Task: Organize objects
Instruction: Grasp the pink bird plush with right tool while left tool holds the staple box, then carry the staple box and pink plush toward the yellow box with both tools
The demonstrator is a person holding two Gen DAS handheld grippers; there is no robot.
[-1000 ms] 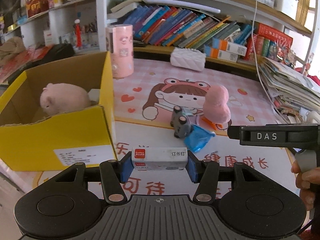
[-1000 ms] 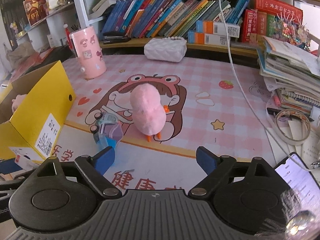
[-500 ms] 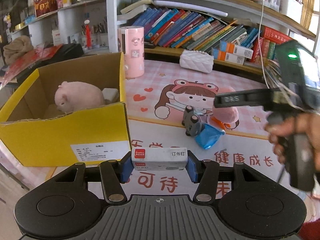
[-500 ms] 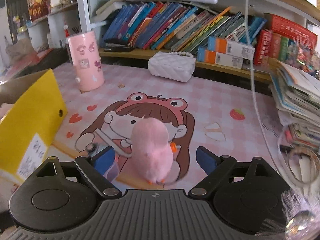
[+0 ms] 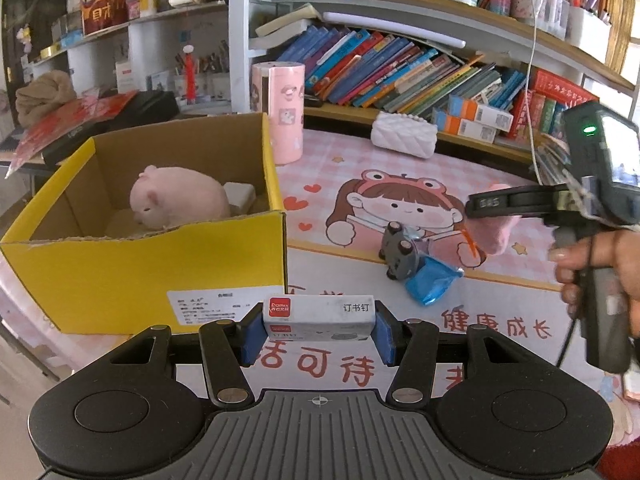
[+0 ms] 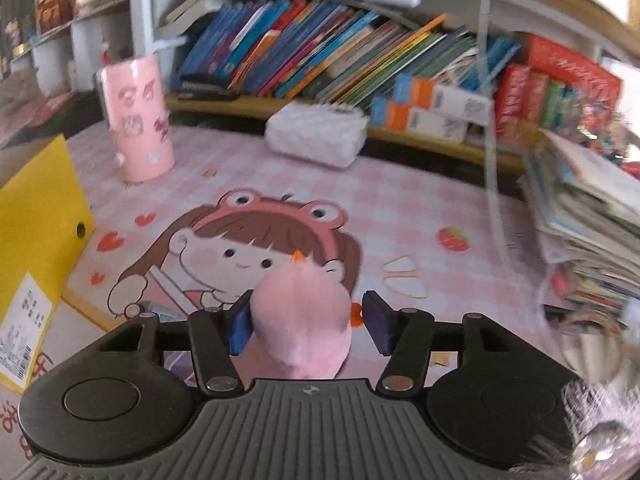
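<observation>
My left gripper [image 5: 319, 334] is shut on a white staple box [image 5: 319, 317] with a red label, held in front of the yellow cardboard box [image 5: 120, 268]. That box holds a pink plush pig [image 5: 180, 202] and a small white item [image 5: 239, 195]. My right gripper [image 6: 307, 327] is open around a pink plush duck [image 6: 302, 312] standing on the mat; its left pad is at the plush, the right pad a little apart. In the left wrist view the right gripper [image 5: 504, 202] reaches over the duck [image 5: 498, 232]. A grey toy car [image 5: 398, 254] and a blue packet [image 5: 430, 284] lie beside it.
A pink cylinder cup [image 5: 278, 112] and a white quilted pouch [image 5: 404, 140] stand at the back of the cartoon mat [image 6: 400, 200]. Bookshelves [image 6: 340, 60] line the back. A pile of books and papers [image 6: 588, 220] lies at the right. The yellow box's side [image 6: 36, 240] is at my right gripper's left.
My right gripper has moved forward and down until the pink duck stands between its fingers. My left gripper still holds the staple box and has drawn back and up a little.
</observation>
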